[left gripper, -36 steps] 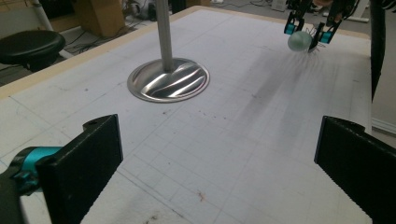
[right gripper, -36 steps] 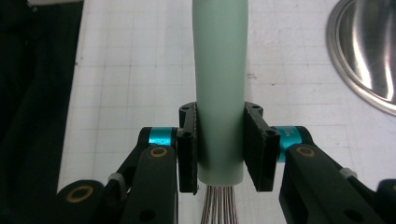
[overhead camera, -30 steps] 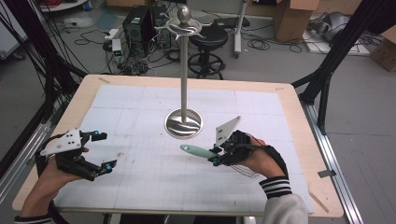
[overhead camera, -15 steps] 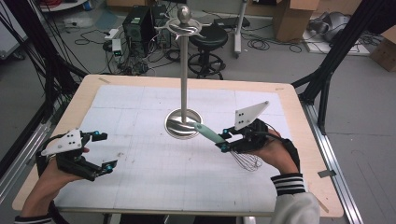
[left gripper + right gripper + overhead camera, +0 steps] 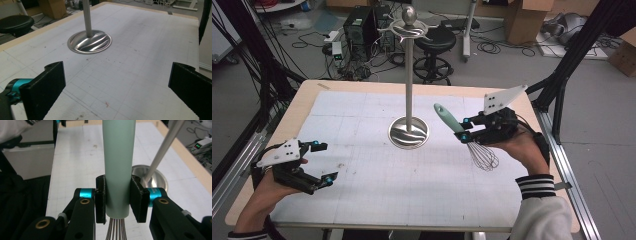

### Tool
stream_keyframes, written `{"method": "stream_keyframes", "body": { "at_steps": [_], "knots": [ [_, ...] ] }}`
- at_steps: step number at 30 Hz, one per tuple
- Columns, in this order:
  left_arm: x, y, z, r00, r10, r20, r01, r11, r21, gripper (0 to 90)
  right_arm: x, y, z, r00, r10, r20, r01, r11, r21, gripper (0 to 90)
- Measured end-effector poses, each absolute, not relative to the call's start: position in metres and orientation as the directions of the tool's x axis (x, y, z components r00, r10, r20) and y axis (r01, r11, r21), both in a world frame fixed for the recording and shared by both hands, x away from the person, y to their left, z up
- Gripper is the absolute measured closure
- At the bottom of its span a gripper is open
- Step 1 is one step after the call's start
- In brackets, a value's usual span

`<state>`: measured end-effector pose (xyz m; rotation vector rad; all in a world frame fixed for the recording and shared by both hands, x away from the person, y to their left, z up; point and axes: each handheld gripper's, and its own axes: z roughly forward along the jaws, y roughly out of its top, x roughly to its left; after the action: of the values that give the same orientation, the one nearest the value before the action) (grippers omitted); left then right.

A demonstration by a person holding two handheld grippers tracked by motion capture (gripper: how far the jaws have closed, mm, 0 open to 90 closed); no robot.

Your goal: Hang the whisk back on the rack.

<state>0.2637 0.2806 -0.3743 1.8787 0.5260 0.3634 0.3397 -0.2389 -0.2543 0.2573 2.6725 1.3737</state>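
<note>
High view: right gripper (image 5: 463, 129) clamps the whisk (image 5: 464, 137) by its mint handle, wires hanging down, lifted beside the stand (image 5: 409, 80), probably so its end can reach a hook. Left gripper (image 5: 323, 162) rests open on the table (image 5: 362, 125).

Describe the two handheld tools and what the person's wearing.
Both the left tool and right tool are black, with flat black jaws, teal collars and brass-coloured pivot screws. Each carries a grey three-cornered plate. The right sleeve is grey-white with a black-and-white striped cuff.
</note>
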Motion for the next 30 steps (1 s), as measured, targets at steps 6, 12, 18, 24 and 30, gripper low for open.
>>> {"method": "stream_keyframes", "body": {
  "at_steps": [6,12,18,24,30],
  "knots": [
    [0.264,0.281,-0.374,0.855,0.519,-0.002,0.185,-0.3,0.936,1.7,0.347,-0.249,-0.237,-0.974,0.224,-0.035,0.093,0.536,0.839,69.4],
    [0.264,0.281,-0.374,0.854,0.52,-0.004,0.186,-0.298,0.936,1.7,0.351,-0.251,-0.227,-0.971,0.235,-0.036,0.096,0.527,0.845,69.4],
    [0.264,0.281,-0.374,0.857,0.516,-0.003,0.185,-0.303,0.935,1.7,0.358,-0.249,-0.216,-0.972,0.235,-0.028,0.102,0.526,0.844,69.4],
    [0.264,0.281,-0.374,0.858,0.514,-0.003,0.185,-0.303,0.935,1.7,0.366,-0.247,-0.204,-0.969,0.246,-0.013,0.118,0.509,0.853,69.4],
    [0.265,0.281,-0.375,0.858,0.513,-0.005,0.186,-0.301,0.935,1.7,0.376,-0.241,-0.192,-0.967,0.254,-0.021,0.111,0.497,0.861,69.4]
  ]
}}
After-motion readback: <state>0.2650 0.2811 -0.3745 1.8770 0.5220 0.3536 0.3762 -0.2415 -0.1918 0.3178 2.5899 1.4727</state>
